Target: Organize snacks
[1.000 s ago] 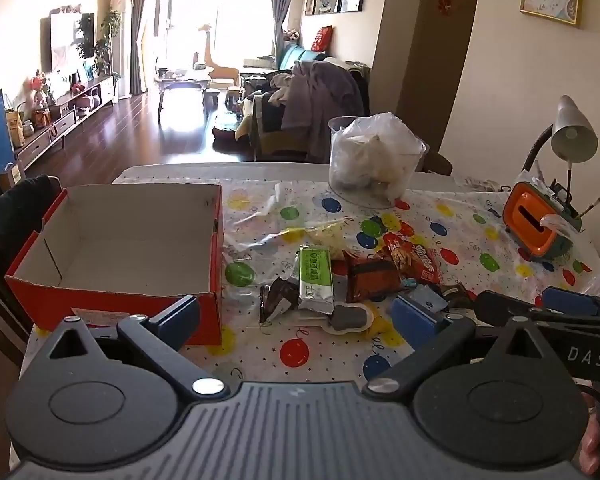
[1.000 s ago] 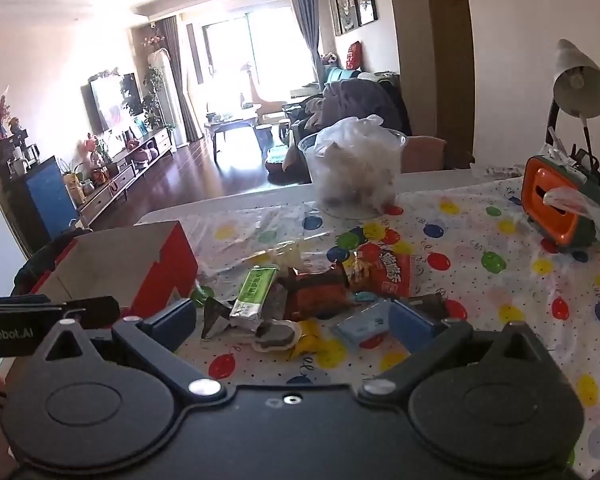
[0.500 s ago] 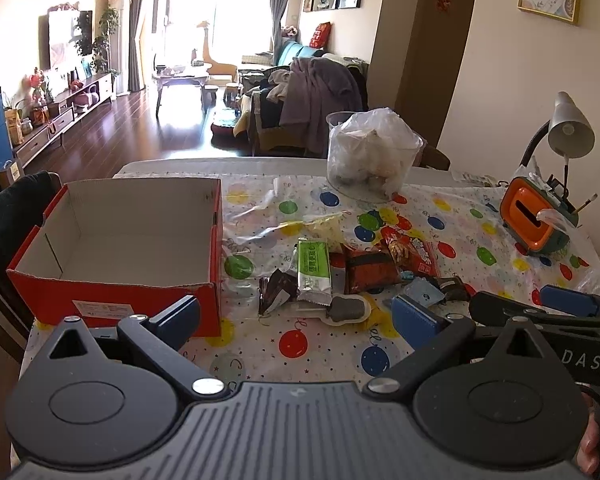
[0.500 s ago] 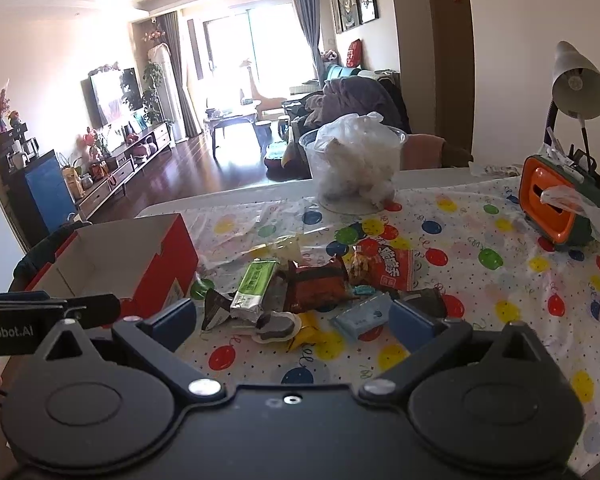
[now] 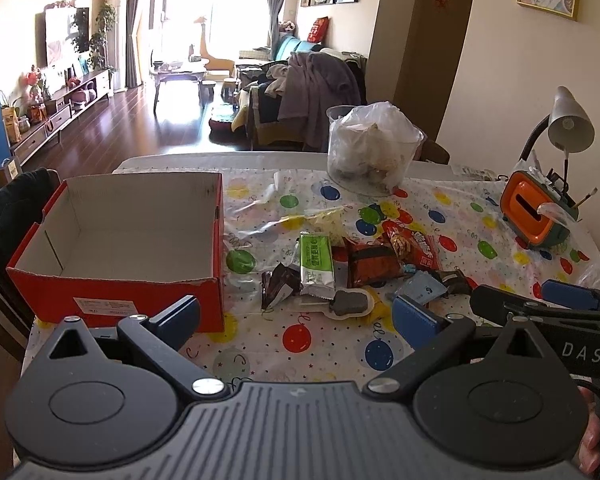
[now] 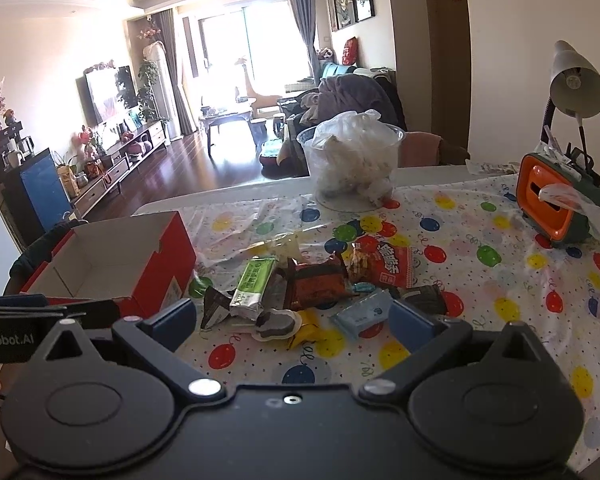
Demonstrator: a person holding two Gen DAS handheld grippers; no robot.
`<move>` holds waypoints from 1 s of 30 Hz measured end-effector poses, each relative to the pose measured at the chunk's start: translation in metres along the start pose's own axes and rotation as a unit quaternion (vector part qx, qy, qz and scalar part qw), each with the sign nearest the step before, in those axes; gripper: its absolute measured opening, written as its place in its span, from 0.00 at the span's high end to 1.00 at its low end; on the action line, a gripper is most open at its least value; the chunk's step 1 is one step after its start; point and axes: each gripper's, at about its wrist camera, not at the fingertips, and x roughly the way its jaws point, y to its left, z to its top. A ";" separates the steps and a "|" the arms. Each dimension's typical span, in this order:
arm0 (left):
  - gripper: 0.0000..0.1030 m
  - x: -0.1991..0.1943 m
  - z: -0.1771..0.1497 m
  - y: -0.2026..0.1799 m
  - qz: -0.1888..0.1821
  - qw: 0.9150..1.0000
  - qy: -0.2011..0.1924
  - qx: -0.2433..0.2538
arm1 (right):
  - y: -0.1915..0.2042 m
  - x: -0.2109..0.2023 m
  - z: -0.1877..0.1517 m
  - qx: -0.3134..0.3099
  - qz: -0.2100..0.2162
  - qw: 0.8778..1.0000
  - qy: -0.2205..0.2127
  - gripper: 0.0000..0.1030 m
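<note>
Your left gripper (image 5: 296, 318), matte black plastic with blue rubber pads, hangs released with its jaws spread wide over the near table edge, and nothing sits between the pads. Your right gripper (image 6: 292, 318) is the same, spread and empty.

Just ahead at 12 o'clock lies the loose pile of snacks on a thin plastic tablecloth printed with coloured balloons (image 5: 300, 340). Nearest is a grey oval snack in a clear wrapper (image 5: 350, 303), touching a crinkled dark brown foil packet (image 5: 278, 286). Behind them lie a glossy green-and-silver wafer bar (image 5: 317, 263), a rumpled dark orange pouch (image 5: 374, 264) and a red printed packet (image 5: 418, 246), overlapping one another.

At 10 o'clock stands an open red cardboard box with a plain white inside (image 5: 116, 292), empty, well left of the pile.

The right wrist view alone shows a yellow wrapper (image 6: 310, 326) under the grey snack and the flat pale blue sachet (image 6: 364, 312) in full. The left view shows the box's whole interior.

Farther, at 1 o'clock, a clear plastic tub stuffed with a white bag (image 5: 374, 148); at 2 o'clock, an orange organiser (image 5: 534, 218) and a grey lamp (image 5: 570, 126).
</note>
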 end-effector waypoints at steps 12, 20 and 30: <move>0.00 0.003 0.001 0.002 -0.004 1.000 0.007 0.001 | 0.005 0.001 0.000 -0.003 -0.009 1.000 0.000 0.01; 0.00 0.002 0.001 0.001 -0.006 1.000 0.009 0.005 | 0.009 -0.001 0.000 -0.002 -0.015 1.000 -0.002 0.01; 0.00 -0.001 0.004 0.002 -0.013 1.000 0.008 0.011 | 0.015 -0.006 -0.002 -0.007 -0.029 1.000 -0.011 0.01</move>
